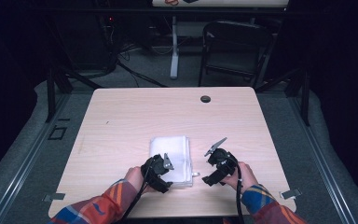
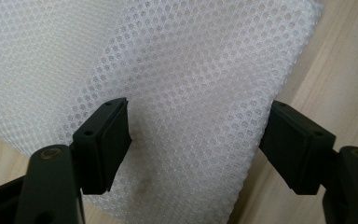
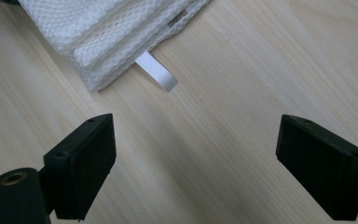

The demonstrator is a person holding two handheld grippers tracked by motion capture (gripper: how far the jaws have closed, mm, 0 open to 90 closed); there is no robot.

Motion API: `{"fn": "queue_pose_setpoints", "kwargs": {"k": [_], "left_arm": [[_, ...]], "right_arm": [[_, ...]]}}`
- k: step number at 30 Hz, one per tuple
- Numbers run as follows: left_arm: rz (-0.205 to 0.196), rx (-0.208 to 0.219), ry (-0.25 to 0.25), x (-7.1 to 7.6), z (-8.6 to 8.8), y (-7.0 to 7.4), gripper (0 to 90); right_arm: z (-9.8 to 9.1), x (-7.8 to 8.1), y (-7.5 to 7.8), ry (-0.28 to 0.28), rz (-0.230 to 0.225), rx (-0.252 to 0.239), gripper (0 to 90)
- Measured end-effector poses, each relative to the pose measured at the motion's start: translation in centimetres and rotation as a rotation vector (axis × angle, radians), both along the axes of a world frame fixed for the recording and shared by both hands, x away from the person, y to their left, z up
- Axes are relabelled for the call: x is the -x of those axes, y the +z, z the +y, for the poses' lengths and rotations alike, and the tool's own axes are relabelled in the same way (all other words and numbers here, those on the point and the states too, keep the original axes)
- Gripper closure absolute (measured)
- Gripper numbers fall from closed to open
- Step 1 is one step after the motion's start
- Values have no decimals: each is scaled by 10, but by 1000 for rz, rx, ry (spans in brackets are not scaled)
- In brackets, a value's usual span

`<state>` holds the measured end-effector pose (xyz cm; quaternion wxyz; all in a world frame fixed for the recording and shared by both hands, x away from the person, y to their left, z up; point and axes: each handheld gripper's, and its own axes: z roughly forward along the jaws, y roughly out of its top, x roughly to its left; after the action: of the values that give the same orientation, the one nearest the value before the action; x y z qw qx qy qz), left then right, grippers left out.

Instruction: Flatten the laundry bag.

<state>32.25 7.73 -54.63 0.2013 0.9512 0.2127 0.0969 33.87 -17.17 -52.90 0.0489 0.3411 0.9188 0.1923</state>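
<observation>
On the near half of the wooden table (image 1: 121, 112), a folded white mesh cloth (image 1: 170, 158) lies flat, with the 2 grippers at its near corners. The cloth is thin, layered and slippery-looking, so a jaw closing on it could well catch the top layer alone and drag the fold apart, or slide the whole stack across the smooth wood instead of lifting it. A small white tag (image 3: 156, 71) sticks out from the edge of the stack; pinching that by itself would likely tug the cloth askew. The left gripper (image 2: 196, 140) hangs just over the cloth with its jaws spread wide, 1 pad above the mesh and the other at its edge over bare wood; nothing is clamped, and whether a pad touches the fabric cannot be told. The right gripper (image 3: 196, 158) is likewise spread wide and empty, over bare table just beside the tagged corner
</observation>
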Motion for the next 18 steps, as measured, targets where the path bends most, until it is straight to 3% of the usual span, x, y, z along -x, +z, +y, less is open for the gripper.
{"fn": "queue_pose_setpoints", "kwargs": {"k": [1,11,14,16,18], "left_arm": [[5,3,-1,0,0,0,385],[27,7,-36,-1,2,1,582],[25,0,-40,-1,2,1,578],[22,2,-30,-1,1,2,496],[11,39,-13,0,2,6,436]], "right_arm": [[1,1,0,-2,-4,-5,136],[19,1,-5,60,-9,19,173],[21,1,-5,68,-13,25,172],[22,2,-6,68,-10,19,172],[21,1,-5,66,-8,21,172]]}}
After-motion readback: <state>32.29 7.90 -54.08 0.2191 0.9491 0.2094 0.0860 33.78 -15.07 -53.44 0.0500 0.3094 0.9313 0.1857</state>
